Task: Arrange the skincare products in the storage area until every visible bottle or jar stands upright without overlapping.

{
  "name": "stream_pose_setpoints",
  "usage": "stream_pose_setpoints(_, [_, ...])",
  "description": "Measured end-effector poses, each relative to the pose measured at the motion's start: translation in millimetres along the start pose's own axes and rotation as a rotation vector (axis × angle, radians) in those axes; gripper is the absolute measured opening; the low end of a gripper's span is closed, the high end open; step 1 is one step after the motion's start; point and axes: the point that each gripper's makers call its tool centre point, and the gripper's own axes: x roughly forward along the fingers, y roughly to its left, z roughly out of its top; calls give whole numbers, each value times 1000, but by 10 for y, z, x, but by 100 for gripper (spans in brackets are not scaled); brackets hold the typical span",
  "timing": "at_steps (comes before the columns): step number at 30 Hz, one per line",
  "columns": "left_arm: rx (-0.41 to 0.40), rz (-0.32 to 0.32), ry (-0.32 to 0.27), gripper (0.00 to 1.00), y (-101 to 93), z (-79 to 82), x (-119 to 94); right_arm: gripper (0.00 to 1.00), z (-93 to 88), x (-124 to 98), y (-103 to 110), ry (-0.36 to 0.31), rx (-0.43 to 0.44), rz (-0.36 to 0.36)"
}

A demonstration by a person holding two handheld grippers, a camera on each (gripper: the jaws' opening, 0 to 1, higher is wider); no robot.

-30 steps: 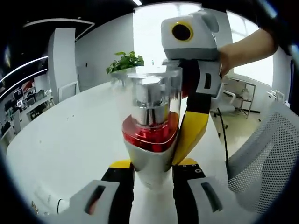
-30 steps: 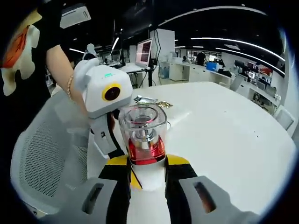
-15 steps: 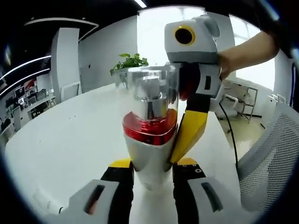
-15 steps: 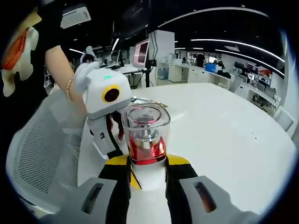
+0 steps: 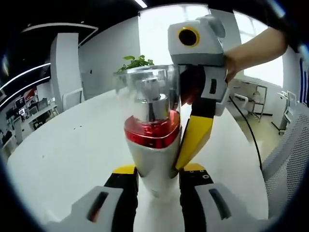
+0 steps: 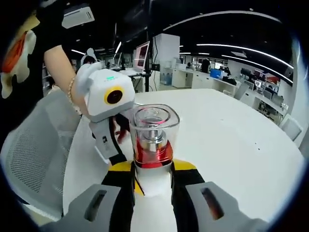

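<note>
A skincare bottle (image 5: pixel 152 145) with a white body, a red band and a clear cap over a silver pump stands upright between my left gripper's (image 5: pixel 157 170) black-and-yellow jaws, which are shut on its lower body. The right gripper (image 5: pixel 195 135) comes in from the right, its yellow finger lying against the bottle's side, held by a person's hand (image 5: pixel 241 55). In the right gripper view the same bottle (image 6: pixel 153 145) sits between my right gripper's (image 6: pixel 152 168) jaws, shut on its white body. The left gripper (image 6: pixel 108 123) reaches in from the left beside it.
A large white table (image 5: pixel 67 150) spreads under the bottle, with a potted plant (image 5: pixel 135 62) at its far side. A grey mesh chair (image 6: pixel 29 154) stands by the table's edge. Office desks and a monitor (image 6: pixel 143 54) lie beyond the table (image 6: pixel 231 140).
Both views have shifted a little with the hands, and the mesh chair has slid toward the edges. The bottle stays held between both pairs of jaws.
</note>
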Motion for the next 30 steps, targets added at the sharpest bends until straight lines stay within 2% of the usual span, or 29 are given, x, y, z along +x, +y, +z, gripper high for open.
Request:
stream_pose_setpoints(11, [3,24,18,31,234,-61,55,27,1,116,-136,10,23,7])
stream_pose_setpoints(18, [-2,34,60,31,217,-157,53,28,-12,119,-140,12,55,0])
stream_pose_setpoints(21, [-27,25,73,30,177,-179,42,28,-31,117,-153,19,70,-16])
stream_pose_setpoints(26, [-41,20,89,32,161,-223,12,34,-65,107,-131,36,91,-30])
stream_pose_setpoints(30, [-75,22,108,34,152,-244,-56,44,-111,93,-140,56,128,-55])
